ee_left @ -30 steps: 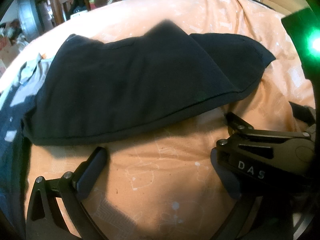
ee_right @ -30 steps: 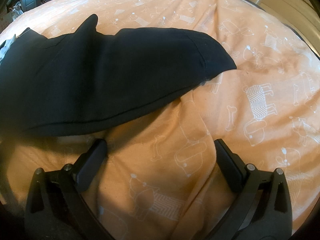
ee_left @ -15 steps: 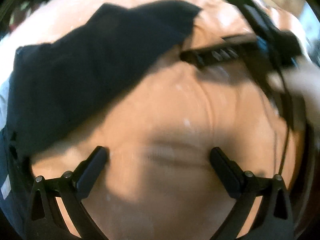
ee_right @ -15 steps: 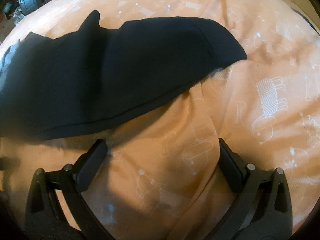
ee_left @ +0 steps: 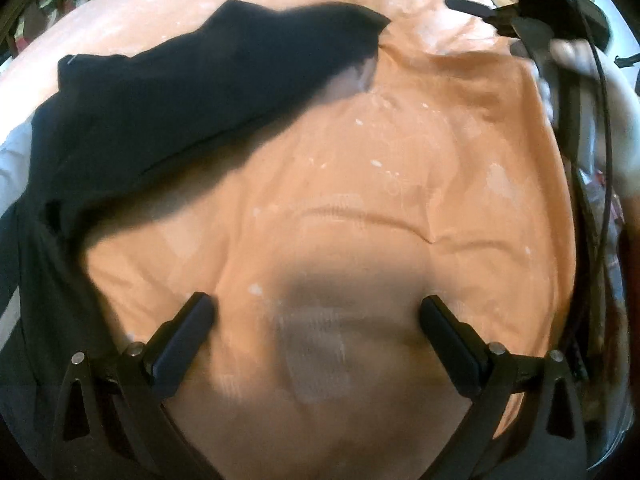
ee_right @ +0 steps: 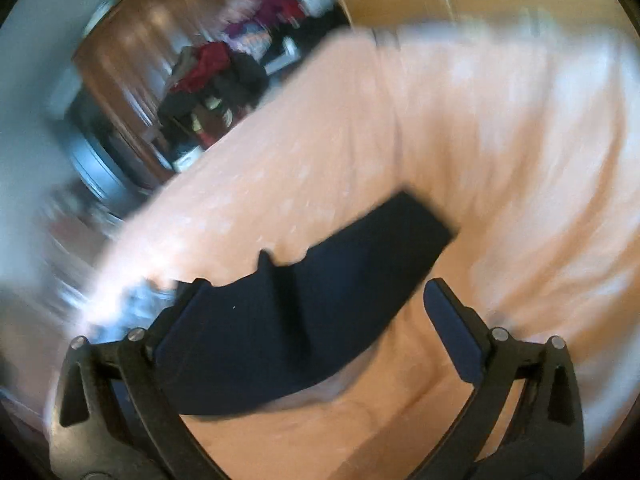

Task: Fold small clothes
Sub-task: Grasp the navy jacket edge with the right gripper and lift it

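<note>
A folded black garment (ee_left: 188,92) lies on the orange patterned bedsheet (ee_left: 360,208), at the upper left of the left wrist view. My left gripper (ee_left: 316,316) is open above bare sheet, short of the cloth, holding nothing. In the blurred right wrist view the same black garment (ee_right: 304,320) lies low in the frame, between and beyond the fingers. My right gripper (ee_right: 316,300) is open, raised off the bed, and empty. That right gripper (ee_left: 520,20) also shows at the upper right of the left wrist view, held by a hand (ee_left: 576,52).
A cable (ee_left: 600,128) hangs down the right side of the left wrist view. Past the bed's far edge are a wooden cabinet (ee_right: 140,60) and a pile of red and dark clothes (ee_right: 216,76). Grey-striped dark fabric (ee_left: 16,300) lies at the left.
Both grippers have pulled back from the garment. The right one has lifted and swung so its view now takes in the room. The garment lies as it did.
</note>
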`<state>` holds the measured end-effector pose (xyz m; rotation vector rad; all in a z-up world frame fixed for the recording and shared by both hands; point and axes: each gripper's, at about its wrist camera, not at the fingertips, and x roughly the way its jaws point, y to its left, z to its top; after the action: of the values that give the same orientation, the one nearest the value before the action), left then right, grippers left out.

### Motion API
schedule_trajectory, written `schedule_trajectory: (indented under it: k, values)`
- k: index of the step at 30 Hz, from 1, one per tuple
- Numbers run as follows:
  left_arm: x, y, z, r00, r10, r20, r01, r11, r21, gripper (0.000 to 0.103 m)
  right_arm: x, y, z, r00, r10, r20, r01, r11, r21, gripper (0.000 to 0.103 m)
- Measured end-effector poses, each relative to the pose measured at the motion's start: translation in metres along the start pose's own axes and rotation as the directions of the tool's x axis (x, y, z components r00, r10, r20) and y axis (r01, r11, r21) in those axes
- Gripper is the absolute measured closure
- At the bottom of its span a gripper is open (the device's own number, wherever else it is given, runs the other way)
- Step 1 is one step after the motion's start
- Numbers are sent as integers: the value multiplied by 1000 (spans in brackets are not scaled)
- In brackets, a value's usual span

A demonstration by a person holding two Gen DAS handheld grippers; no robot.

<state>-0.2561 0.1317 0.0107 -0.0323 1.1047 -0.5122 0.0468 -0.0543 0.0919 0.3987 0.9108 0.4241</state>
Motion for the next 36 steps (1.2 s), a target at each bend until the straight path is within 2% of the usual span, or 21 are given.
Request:
schedule_trajectory:
  k: [1,3,4,5,6,7,11,13,16,19,20,22,23,24,25,28,29,30,31,32,36]
  values:
    - [1,1,-1,1000,-7,4,7,1000,-2,0,13,-14,1,999,6,-41,-3,997,72,4]
    - [-3,7,-7,1000,-28,13,28,1000,-12,0,21,-34,3,999,16,-33,-10,983,182,13]
    - [-3,8,-9,999,-34,20,35,999,-10,0,23,-46,3,999,38,-6,-35,965,261,13]
    - [0,10,-1,999,-34,25,34,999,-6,0,0,-43,6,994,102,47,-112,947,301,13]
    - [-4,11,-3,999,-34,31,34,999,-3,0,-3,-46,6,988,140,68,-155,927,343,13]
    - [-7,11,-4,999,-31,37,31,1000,1,0,4,-49,6,987,155,46,-161,914,371,13]
    - [-15,12,-11,999,-19,38,19,1000,10,0,43,-52,1,989,124,-75,-85,915,394,18]
    - [-15,13,-11,999,-28,42,28,1000,4,0,54,-55,2,992,96,-77,-60,923,380,21]
    - [-12,13,-7,998,-37,51,37,999,-2,0,60,-62,8,995,97,-27,-80,925,371,26]
    - [-15,15,-9,997,-49,65,49,999,-9,0,68,-62,15,997,64,-40,-46,941,334,28]
    - [-17,17,-10,996,-53,68,54,998,-12,1,71,-62,16,997,56,-46,-38,945,324,33]
    - [-23,20,-12,996,-48,81,50,998,-25,6,76,-59,17,998,47,-53,-30,959,283,54]
    - [-27,22,-12,995,-46,89,49,998,-33,9,72,-59,17,997,63,-43,-48,959,280,80]
    - [-33,25,-13,994,-47,102,52,997,-48,19,68,-59,16,995,92,-28,-80,956,283,94]
    - [-40,29,-13,992,-51,113,58,996,-63,32,61,-58,15,996,85,-20,-77,959,273,94]
    - [-71,45,-14,984,-45,170,64,992,-107,37,51,-61,13,1000,28,-8,-24,959,283,93]
    - [-86,50,-15,980,-35,196,58,992,-114,37,51,-65,11,1000,28,-13,-23,953,303,81]
    - [-98,55,-16,976,-27,216,53,991,-120,37,52,-67,9,999,20,-25,-11,950,313,57]
    - [-110,60,-17,972,-17,235,48,991,-124,37,55,-66,10,999,16,-29,-6,949,315,46]
    - [-126,69,-17,965,0,261,36,990,-135,37,58,-65,11,999,24,-33,-13,949,315,41]
    - [-168,107,-19,943,42,331,38,972,-231,30,70,-65,17,999,24,-41,-10,950,312,41]
